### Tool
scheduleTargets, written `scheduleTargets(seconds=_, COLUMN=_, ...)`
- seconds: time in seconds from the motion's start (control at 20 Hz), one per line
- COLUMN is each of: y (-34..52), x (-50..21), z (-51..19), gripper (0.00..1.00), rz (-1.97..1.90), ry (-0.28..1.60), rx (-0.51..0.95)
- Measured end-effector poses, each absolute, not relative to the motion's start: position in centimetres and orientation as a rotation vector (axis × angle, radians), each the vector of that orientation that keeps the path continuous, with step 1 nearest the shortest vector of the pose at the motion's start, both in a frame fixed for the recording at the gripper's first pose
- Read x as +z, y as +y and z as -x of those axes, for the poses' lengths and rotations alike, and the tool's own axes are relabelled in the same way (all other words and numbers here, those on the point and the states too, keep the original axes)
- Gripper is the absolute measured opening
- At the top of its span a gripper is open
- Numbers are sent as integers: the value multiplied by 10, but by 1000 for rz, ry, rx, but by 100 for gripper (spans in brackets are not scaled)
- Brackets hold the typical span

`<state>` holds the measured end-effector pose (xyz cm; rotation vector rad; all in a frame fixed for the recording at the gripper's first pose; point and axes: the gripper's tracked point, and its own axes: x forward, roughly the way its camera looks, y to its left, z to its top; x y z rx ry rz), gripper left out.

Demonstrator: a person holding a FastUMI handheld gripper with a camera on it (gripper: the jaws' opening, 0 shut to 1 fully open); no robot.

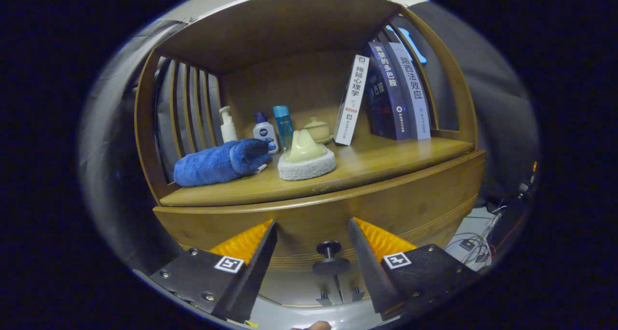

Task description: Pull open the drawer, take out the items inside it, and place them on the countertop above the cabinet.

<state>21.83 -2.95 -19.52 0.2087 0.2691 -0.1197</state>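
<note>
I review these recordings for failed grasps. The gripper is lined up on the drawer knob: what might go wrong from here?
1. The gripper is open with the drawer knob between its fingers but not touching them; the knob is small, so closing off-centre may let it slip.
2. The countertop already holds a blue towel, bottles and a sponge, so items taken out could knock them.

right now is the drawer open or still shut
Shut. The drawer front sits flush under the countertop, with no gap. Its knob lies between the open tool's fingers, neither touching it.
</note>
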Motion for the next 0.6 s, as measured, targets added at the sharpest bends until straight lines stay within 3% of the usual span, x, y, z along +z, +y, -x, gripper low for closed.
scheduleTargets(seconds=0.6, y=-34, x=-197, z=-228, gripper=89, rz=-178, ry=286, rx=-119)
